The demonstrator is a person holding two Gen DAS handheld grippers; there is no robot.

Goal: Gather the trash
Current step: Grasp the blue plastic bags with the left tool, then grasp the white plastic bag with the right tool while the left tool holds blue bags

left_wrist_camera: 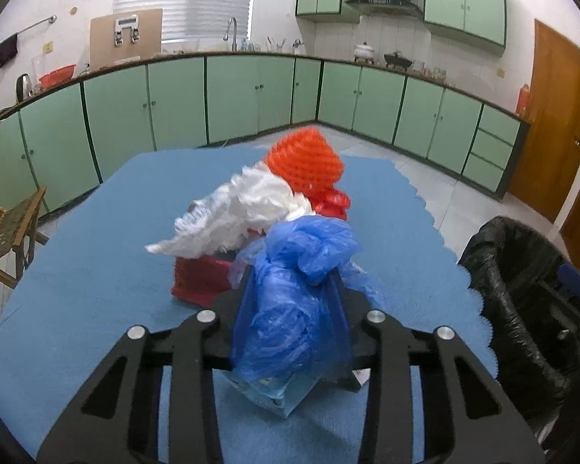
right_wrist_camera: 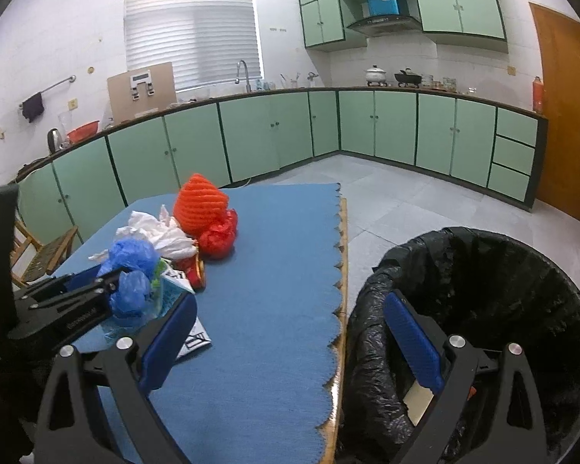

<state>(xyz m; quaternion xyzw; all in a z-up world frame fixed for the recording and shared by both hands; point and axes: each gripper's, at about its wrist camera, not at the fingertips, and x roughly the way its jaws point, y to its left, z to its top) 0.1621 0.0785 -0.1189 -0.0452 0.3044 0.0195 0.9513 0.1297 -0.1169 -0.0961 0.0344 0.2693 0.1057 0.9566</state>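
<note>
My left gripper (left_wrist_camera: pixel 294 290) is shut on a crumpled blue plastic bag (left_wrist_camera: pixel 294 305), held just above the blue tablecloth (left_wrist_camera: pixel 77 270); it also shows in the right wrist view (right_wrist_camera: pixel 131 270). Behind it lie white crumpled plastic (left_wrist_camera: pixel 243 208), an orange foam net (left_wrist_camera: pixel 305 158), a red plastic bag (left_wrist_camera: pixel 330 201) and a red packet (left_wrist_camera: pixel 197 282). My right gripper (right_wrist_camera: pixel 290 328) is open and empty, straddling the table's right edge and the rim of the black-lined trash bin (right_wrist_camera: pixel 502 290). The bin also shows at the right of the left wrist view (left_wrist_camera: pixel 522 290).
A white printed paper (right_wrist_camera: pixel 197 340) lies on the cloth near my right gripper's left finger. A wooden chair (left_wrist_camera: pixel 11 232) stands left of the table. Green kitchen cabinets (left_wrist_camera: pixel 251 92) line the far walls, and a wooden door (left_wrist_camera: pixel 553 123) is at the right.
</note>
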